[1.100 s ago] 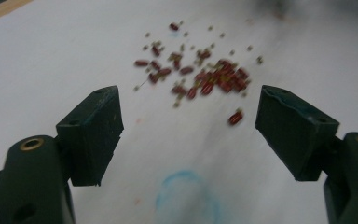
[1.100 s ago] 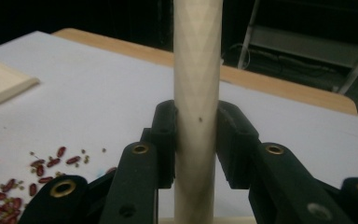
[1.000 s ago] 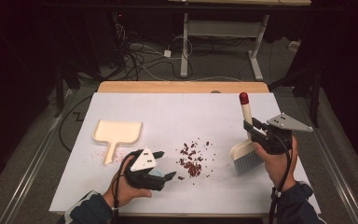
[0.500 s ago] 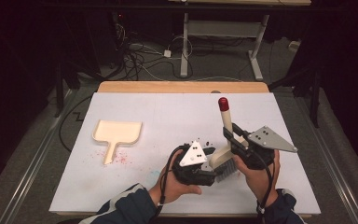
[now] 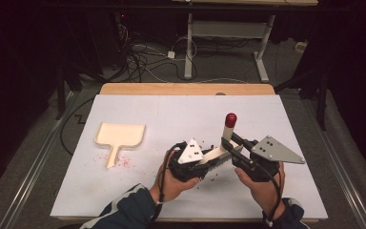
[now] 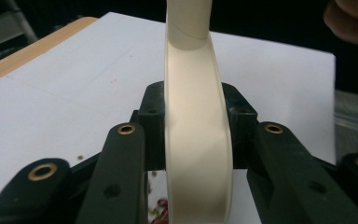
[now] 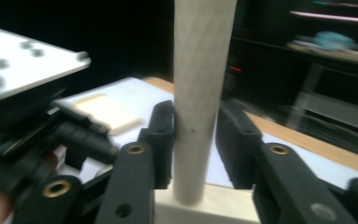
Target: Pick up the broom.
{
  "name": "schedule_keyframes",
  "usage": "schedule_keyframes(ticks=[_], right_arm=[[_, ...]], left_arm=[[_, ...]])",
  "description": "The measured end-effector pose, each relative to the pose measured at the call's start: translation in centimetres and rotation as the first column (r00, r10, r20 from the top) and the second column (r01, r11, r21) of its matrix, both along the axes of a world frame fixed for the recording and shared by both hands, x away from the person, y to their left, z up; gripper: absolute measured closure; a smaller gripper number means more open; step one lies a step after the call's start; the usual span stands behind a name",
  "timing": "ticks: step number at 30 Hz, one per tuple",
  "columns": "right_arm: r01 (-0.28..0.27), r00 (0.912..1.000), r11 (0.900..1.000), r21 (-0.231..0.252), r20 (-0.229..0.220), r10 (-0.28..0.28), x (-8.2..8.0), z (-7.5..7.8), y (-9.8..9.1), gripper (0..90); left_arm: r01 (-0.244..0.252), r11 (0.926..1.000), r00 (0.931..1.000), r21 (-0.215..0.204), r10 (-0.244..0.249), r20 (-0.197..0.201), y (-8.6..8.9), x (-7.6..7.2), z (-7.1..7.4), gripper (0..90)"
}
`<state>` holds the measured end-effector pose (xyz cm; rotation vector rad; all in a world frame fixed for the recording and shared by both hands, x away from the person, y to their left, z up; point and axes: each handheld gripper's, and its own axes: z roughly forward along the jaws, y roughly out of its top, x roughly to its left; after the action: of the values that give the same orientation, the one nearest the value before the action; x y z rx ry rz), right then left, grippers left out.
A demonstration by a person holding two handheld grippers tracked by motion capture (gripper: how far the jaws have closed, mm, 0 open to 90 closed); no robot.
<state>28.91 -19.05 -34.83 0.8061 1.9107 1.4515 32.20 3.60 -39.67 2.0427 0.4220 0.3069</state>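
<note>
A cream brush (image 5: 218, 154) with a red-tipped handle (image 5: 229, 119) stands tilted over the white table (image 5: 171, 114). My left gripper (image 5: 208, 161) is shut on the brush's cream back (image 6: 196, 140), with both pads pressed on it. My right gripper (image 5: 229, 141) is shut on the round handle (image 7: 198, 93). Its jaws have just been opening a little, and the handle still sits between the pads. A cream dustpan (image 5: 120, 135) lies flat at the left. Dark red crumbs (image 6: 158, 211) lie under the brush.
A faint red scatter (image 5: 124, 163) marks the table beside the dustpan's handle. A wooden strip (image 5: 186, 89) runs along the table's far edge. Cables (image 5: 143, 62) and desk legs (image 5: 189, 47) stand on the floor beyond.
My left gripper came right from the table's left part and closed on the brush's back. The right gripper brought the brush left toward the middle, now tilted over the crumbs.
</note>
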Motion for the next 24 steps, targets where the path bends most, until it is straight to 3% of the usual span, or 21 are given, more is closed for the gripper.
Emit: schedule_keyframes(ticks=[2, 4, 5, 7, 8, 9, 11, 13, 15, 16, 17, 18, 19, 21, 22, 23, 24], right_arm=[[-0.082, 0.9966, 0.9965, -0.015, 0.006, 0.082, -0.1, 0.5, -0.8, 59.6], [-0.153, 0.9882, 0.9867, -0.056, 0.005, 0.153, -0.2, 0.8, -1.7, 53.3], [-0.196, 0.9805, 0.9777, -0.076, 0.001, 0.197, -0.2, 0.9, -2.1, 50.8], [-0.283, 0.9588, 0.9468, -0.153, -0.072, 0.275, 0.1, 0.7, -2.3, 44.6], [-0.307, 0.9513, 0.9331, -0.187, -0.083, 0.297, 0.1, 0.4, -2.2, 43.9], [-0.346, 0.9382, 0.9150, -0.208, -0.097, 0.332, 0.1, 0.0, -2.0, 43.3], [-0.424, 0.9044, 0.8661, -0.265, -0.173, 0.390, 0.4, -0.9, -1.1, 38.0], [-0.498, 0.8654, 0.8150, -0.297, -0.232, 0.444, 0.6, -2.0, -0.1, 38.9], [-0.545, 0.8353, 0.7825, -0.301, -0.275, 0.476, 1.0, -3.2, 0.7, 41.8], [-0.577, 0.8126, 0.7641, -0.287, -0.293, 0.504, 1.2, -3.7, 1.0, 44.5], [-0.601, 0.7953, 0.7478, -0.282, -0.304, 0.525, 1.2, -4.2, 1.2, 46.3], [-0.623, 0.7775, 0.7320, -0.275, -0.318, 0.542, 1.3, -4.5, 1.4, 54.1], [-0.651, 0.7535, 0.7136, -0.259, -0.337, 0.565, 1.3, -4.8, 1.6, 58.4], [-0.667, 0.7408, 0.6909, -0.280, -0.351, 0.572, 1.3, -5.2, 2.1, 63.1], [-0.680, 0.7296, 0.6767, -0.283, -0.358, 0.583, 1.2, -5.4, 2.2, 66.0], [-0.673, 0.7358, 0.6795, -0.292, -0.359, 0.574, 1.1, -5.5, 2.3, 67.2], [-0.657, 0.7505, 0.6892, -0.306, -0.357, 0.556, 1.0, -5.6, 2.4, 67.3]], left_arm=[[0.034, 0.9992, 0.9994, 0.022, -0.034, 0.001, 1.3, 0.0, 0.4, 66.1], [0.094, 0.9947, 0.9955, 0.040, -0.094, -0.012, 2.4, 0.0, 0.6, 66.1], [0.126, 0.9907, 0.9921, 0.052, -0.125, -0.009, 2.9, -0.1, 0.7, 66.1], [0.201, 0.9771, 0.9795, 0.068, -0.201, -0.011, 3.7, -0.5, 0.6, 66.1], [0.226, 0.9710, 0.9741, 0.078, -0.226, -0.011, 4.0, -0.8, 0.6, 66.1], [0.248, 0.9646, 0.9687, 0.090, -0.248, -0.009, 4.2, -1.1, 0.6, 66.0], [0.283, 0.9539, 0.9589, 0.100, -0.284, -0.010, 4.5, -1.5, 0.5, 66.0], [0.318, 0.9427, 0.9478, 0.100, -0.318, -0.016, 4.7, -1.8, 0.6, 66.0], [0.349, 0.9294, 0.9370, 0.121, -0.349, -0.019, 4.7, -2.0, 0.6, 66.0], [0.360, 0.9236, 0.9325, 0.133, -0.361, -0.017, 4.7, -2.2, 0.6, 65.9], [0.364, 0.9206, 0.9308, 0.142, -0.365, -0.016, 4.7, -2.3, 0.5, 65.9], [0.360, 0.9209, 0.9319, 0.148, -0.362, -0.014, 4.6, -2.4, 0.4, 65.9], [0.366, 0.9193, 0.9301, 0.145, -0.367, -0.020, 4.6, -2.4, 0.3, 65.8], [0.375, 0.9122, 0.9263, 0.165, -0.376, -0.025, 4.7, -2.3, 0.2, 64.8], [0.357, 0.9191, 0.9333, 0.166, -0.358, -0.025, 4.8, -2.1, 0.1, 60.8], [0.324, 0.9333, 0.9455, 0.155, -0.325, -0.018, 5.1, -2.0, 0.2, 56.1], [0.282, 0.9483, 0.9587, 0.146, -0.284, -0.003, 5.5, -1.8, 0.3, 47.7]])
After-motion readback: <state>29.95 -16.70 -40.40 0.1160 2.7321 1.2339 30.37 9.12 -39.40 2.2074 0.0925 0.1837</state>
